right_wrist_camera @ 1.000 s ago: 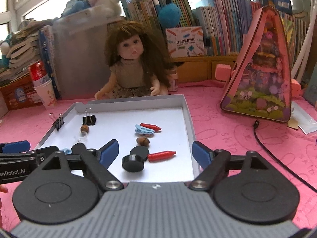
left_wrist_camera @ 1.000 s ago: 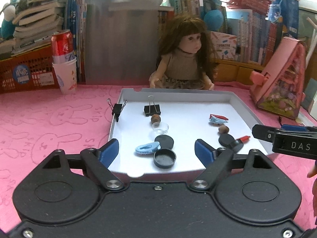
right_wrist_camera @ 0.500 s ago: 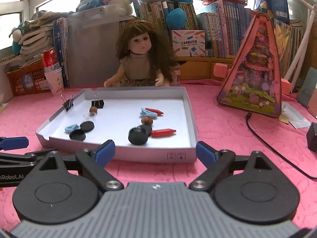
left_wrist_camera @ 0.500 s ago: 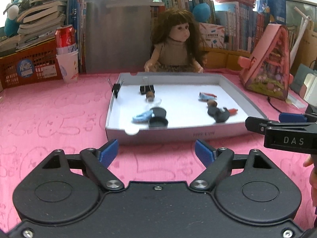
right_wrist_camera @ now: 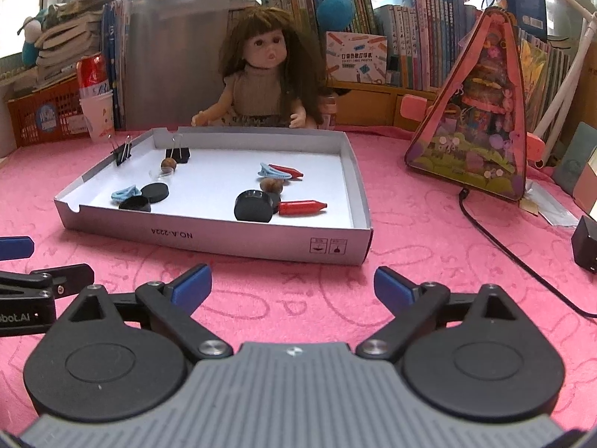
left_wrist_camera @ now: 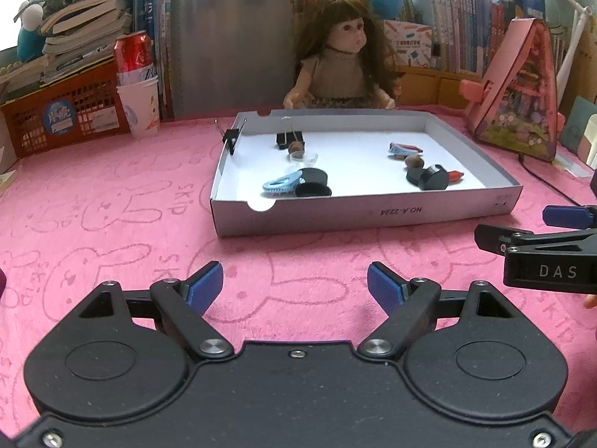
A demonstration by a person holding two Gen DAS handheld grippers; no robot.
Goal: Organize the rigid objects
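A shallow white box [left_wrist_camera: 365, 214] [right_wrist_camera: 209, 229] sits on the pink cloth and holds small items: black caps [left_wrist_camera: 313, 188] [right_wrist_camera: 253, 207], blue hair clips [left_wrist_camera: 281, 183] [right_wrist_camera: 274, 171], red crayons [right_wrist_camera: 302, 207], nuts [left_wrist_camera: 414, 161], and a binder clip [left_wrist_camera: 289, 138]. Another binder clip [left_wrist_camera: 231, 138] grips its left wall. My left gripper [left_wrist_camera: 294, 287] is open and empty, held back in front of the box. My right gripper [right_wrist_camera: 293, 285] is open and empty, also short of the box's front wall.
A doll [left_wrist_camera: 343, 71] sits behind the box. A red can in a paper cup [left_wrist_camera: 136, 86] and an orange crate [left_wrist_camera: 56, 112] stand at back left. A pink toy house [right_wrist_camera: 481, 112] and a black cable [right_wrist_camera: 503, 246] lie to the right.
Both grippers have pulled back from over the box to the cloth in front of it. Both stay open and empty. The items in the box have not moved.
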